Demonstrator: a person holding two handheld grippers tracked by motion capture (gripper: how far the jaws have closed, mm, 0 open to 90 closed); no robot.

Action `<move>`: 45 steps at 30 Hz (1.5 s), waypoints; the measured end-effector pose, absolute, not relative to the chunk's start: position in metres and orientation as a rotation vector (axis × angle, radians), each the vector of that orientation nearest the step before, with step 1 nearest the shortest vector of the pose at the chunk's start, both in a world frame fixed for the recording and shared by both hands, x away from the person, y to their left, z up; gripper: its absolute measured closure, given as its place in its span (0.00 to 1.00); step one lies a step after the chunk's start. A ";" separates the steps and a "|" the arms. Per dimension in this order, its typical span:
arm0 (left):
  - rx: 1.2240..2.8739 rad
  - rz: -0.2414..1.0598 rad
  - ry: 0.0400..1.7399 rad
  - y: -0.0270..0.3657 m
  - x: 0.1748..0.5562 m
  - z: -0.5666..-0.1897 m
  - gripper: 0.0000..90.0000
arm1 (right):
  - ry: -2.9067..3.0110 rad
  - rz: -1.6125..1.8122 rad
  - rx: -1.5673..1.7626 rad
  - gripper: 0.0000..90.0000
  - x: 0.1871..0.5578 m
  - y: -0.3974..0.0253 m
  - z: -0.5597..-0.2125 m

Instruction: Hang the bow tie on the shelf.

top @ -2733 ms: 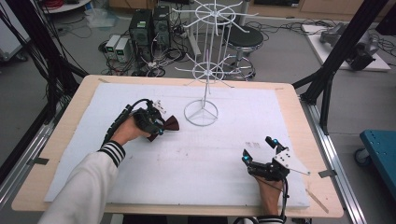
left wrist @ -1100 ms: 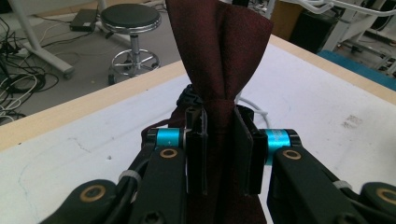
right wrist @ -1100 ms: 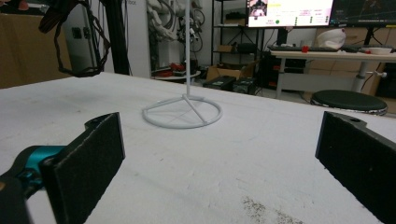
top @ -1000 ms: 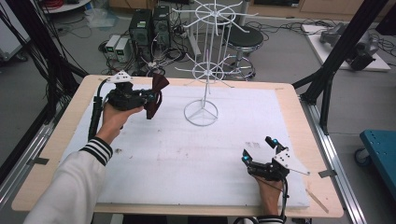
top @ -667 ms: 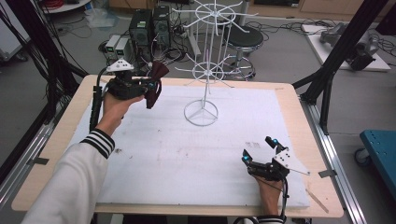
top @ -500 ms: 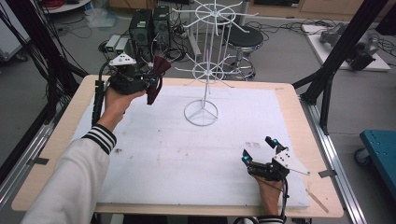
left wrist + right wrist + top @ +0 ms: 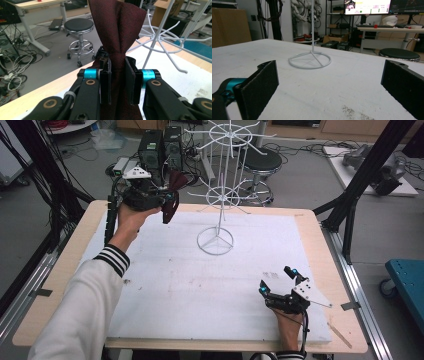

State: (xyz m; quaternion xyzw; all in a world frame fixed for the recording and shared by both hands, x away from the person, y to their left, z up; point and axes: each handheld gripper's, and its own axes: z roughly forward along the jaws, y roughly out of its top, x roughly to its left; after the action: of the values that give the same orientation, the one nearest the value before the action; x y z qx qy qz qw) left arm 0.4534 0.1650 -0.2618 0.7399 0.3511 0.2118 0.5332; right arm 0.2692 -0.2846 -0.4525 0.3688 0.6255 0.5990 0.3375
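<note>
From the left side of the high view, my left gripper [image 7: 167, 202] has climbed off the white mat [image 7: 165, 285] over the last few seconds and now sits raised at the table's far-left corner, level with the lower ring of hooks on the white wire rack [image 7: 220, 195]. Its jaws are clamped on the pinched middle of the dark red bow tie [image 7: 117, 30], which I see in the left gripper view fanning upward above the pads [image 7: 106, 80], with one of the rack's hooked arms [image 7: 175, 65] just to the right and beyond it. So the bow has gone from lying low near the rack's round base [image 7: 215, 241] to hanging in the air close to the lower hooks, though not yet touching any. I read that as the carry nearly done and the hang still ahead; the next move will need the bow's strap or loop lined up with a hook tip, and I cannot see that loop from here. Over on the right, my right gripper [image 7: 277, 281] has not shifted at all, resting on the mat's near-right part with its jaws spread wide and nothing between them.
</note>
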 end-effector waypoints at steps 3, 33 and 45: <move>1.789 0.512 0.819 0.163 0.456 -0.259 0.85 | 1.631 1.561 0.959 0.01 0.269 -0.285 -0.452; 1.824 0.498 0.751 0.119 0.466 -0.247 0.85 | 1.628 1.571 0.970 0.01 0.269 -0.285 -0.452; 1.844 0.483 0.752 0.105 0.466 -0.256 0.85 | 1.628 1.569 0.969 0.01 0.269 -0.285 -0.452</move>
State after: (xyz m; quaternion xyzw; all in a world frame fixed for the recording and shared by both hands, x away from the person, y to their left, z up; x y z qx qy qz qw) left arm 0.4659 0.1052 -0.2563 0.7691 0.3135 0.2015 0.5193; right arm 0.2691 -0.2847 -0.4525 0.3711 0.6238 0.6011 0.3345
